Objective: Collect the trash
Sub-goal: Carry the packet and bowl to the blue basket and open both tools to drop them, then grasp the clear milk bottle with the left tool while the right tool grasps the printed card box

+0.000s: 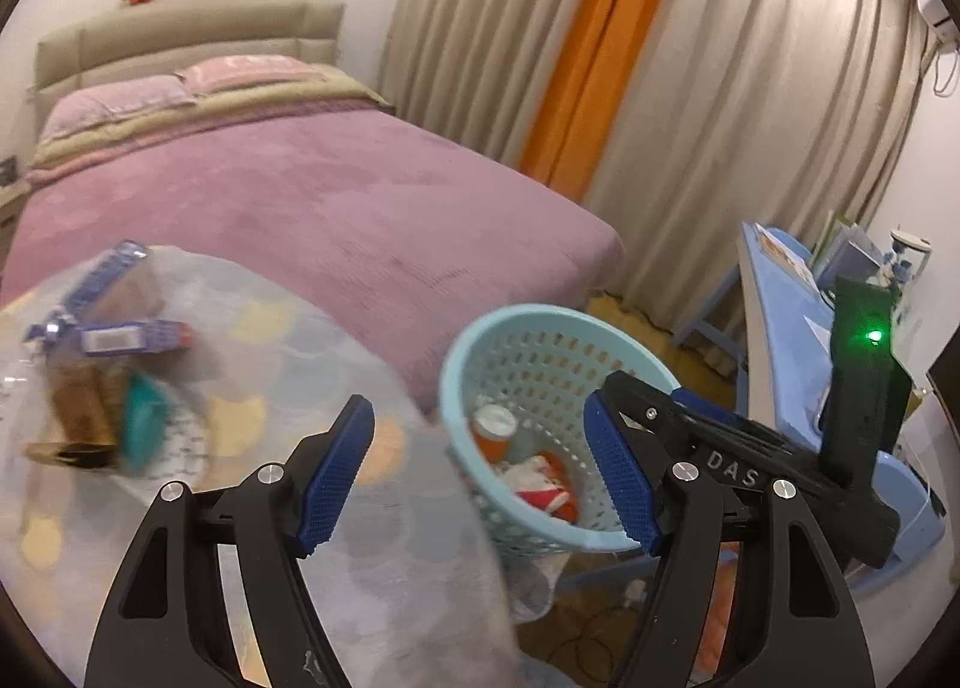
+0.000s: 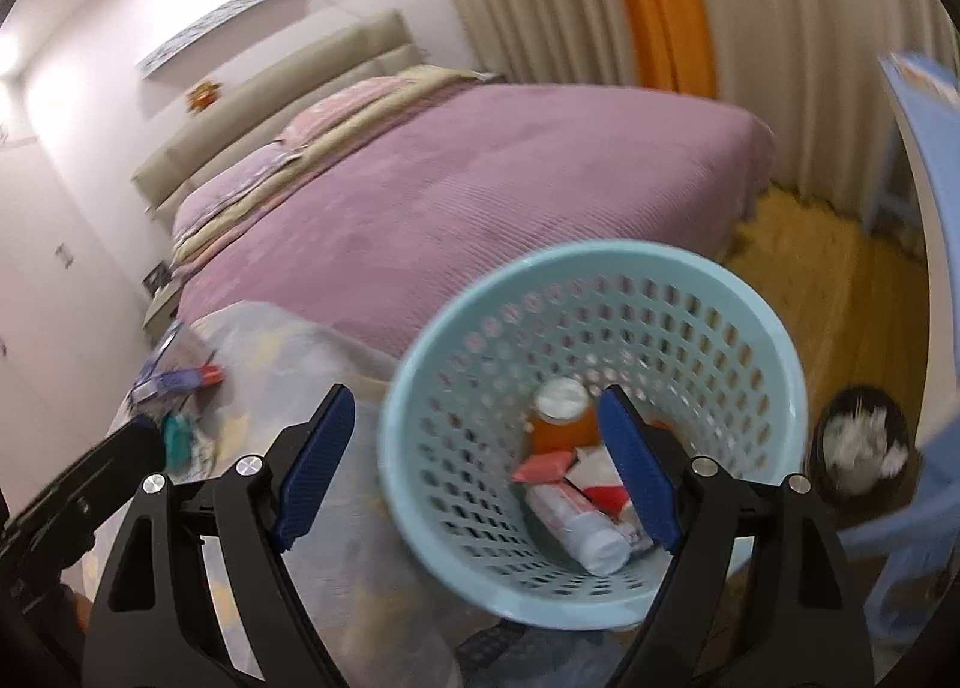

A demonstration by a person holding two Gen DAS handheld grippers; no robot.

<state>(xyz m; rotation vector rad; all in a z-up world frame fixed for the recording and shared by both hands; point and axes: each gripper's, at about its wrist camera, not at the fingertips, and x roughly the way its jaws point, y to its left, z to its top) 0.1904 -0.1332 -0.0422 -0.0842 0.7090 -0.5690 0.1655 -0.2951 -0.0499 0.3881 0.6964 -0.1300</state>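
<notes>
A light blue perforated basket [image 1: 540, 328] [image 2: 456, 304] stands right of a cloth-covered table [image 1: 372, 568]. It holds an orange bottle [image 2: 561, 418], a white tube [image 2: 579, 526] and red and white wrappers [image 1: 543, 484]. On the table lie a blue box [image 1: 129, 337], a blue wrapper [image 1: 102, 274], a teal item [image 1: 141, 418] and a brown bottle [image 1: 81, 418]. My left gripper [image 1: 480, 472] is open and empty above the table edge. My right gripper [image 2: 477, 469] is open and empty over the basket; its body shows in the left wrist view [image 1: 780, 472].
A bed with a purple cover [image 1: 336, 190] lies behind the table. Beige and orange curtains [image 1: 600, 58] hang at the back. A blue desk [image 1: 780, 316] stands at right. A dark bin with white paper [image 2: 858, 442] sits on the wooden floor.
</notes>
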